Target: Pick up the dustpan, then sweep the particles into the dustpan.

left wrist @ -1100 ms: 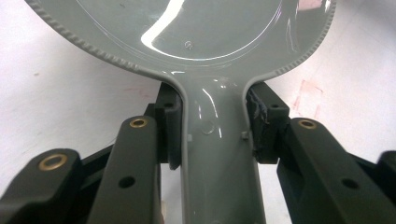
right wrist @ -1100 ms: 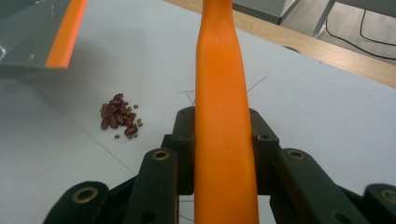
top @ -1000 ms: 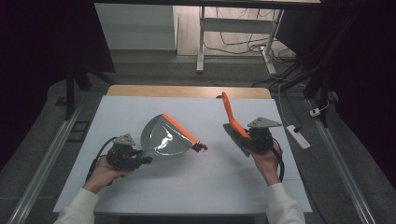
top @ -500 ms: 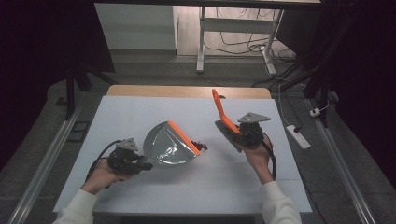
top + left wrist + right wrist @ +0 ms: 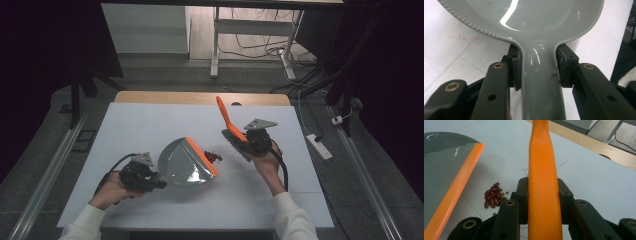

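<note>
Since one second ago, we have carried the right gripper [image 5: 245, 141] leftward toward the middle of the table, and the dustpan [image 5: 187, 162] has slid nearer to us and a little to the right.

Nearest to us, our left gripper [image 5: 150, 177] is clamped on the grey handle of the dustpan; in the left gripper view both pads [image 5: 515, 67] press on the sides of this handle. The dustpan lies on the white table [image 5: 125, 125] with its orange lip [image 5: 202, 156] turned to the right.

Just beside this lip lies a small heap of red beans [image 5: 215, 157], with some little green ones among them.

Farther out, the right gripper is closed on the orange handle of a brush [image 5: 226, 117], which points up and away, toward the wooden far edge of the table.
</note>
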A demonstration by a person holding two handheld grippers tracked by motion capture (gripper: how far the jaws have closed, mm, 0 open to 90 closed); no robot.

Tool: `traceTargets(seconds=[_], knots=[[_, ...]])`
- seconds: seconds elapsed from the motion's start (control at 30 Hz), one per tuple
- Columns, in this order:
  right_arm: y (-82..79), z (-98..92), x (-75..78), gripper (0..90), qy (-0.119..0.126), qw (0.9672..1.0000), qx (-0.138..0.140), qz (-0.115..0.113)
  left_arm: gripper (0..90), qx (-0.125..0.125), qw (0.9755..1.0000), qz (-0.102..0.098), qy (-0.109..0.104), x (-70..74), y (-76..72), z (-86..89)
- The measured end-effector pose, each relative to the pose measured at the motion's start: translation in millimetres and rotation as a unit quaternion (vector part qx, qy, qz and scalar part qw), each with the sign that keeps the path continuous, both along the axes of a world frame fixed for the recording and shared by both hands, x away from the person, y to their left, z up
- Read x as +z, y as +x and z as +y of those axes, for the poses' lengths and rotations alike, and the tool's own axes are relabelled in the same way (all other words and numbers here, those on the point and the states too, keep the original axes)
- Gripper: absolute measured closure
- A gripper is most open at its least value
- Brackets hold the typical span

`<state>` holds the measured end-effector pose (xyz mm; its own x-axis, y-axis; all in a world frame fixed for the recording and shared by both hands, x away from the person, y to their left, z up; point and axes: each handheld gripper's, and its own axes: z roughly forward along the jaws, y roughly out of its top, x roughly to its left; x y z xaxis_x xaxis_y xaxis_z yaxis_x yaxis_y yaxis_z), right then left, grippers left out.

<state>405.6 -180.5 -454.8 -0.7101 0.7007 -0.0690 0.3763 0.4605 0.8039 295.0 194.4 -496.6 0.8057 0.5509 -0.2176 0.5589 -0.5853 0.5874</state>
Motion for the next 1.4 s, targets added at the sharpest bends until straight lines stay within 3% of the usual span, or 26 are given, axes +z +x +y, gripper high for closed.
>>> traceTargets(seconds=[0.5,1.07,1.4], knots=[[6.1,13.1,-6.6,69.9,-0.01,0.9998,0.012,0.009,61.6,-0.007,0.9995,0.026,0.013,-4.0,0.2,-5.3],[9.6,22.5,-11.6,69.9,-0.023,0.9995,0.017,0.012,61.6,0.007,0.999,0.041,0.016,-5.5,3.4,-4.2],[12.2,31.5,-20.0,69.9,-0.039,0.9987,0.025,0.022,61.6,0.0,0.9986,0.05,0.017,-7.8,7.2,-6.2]])
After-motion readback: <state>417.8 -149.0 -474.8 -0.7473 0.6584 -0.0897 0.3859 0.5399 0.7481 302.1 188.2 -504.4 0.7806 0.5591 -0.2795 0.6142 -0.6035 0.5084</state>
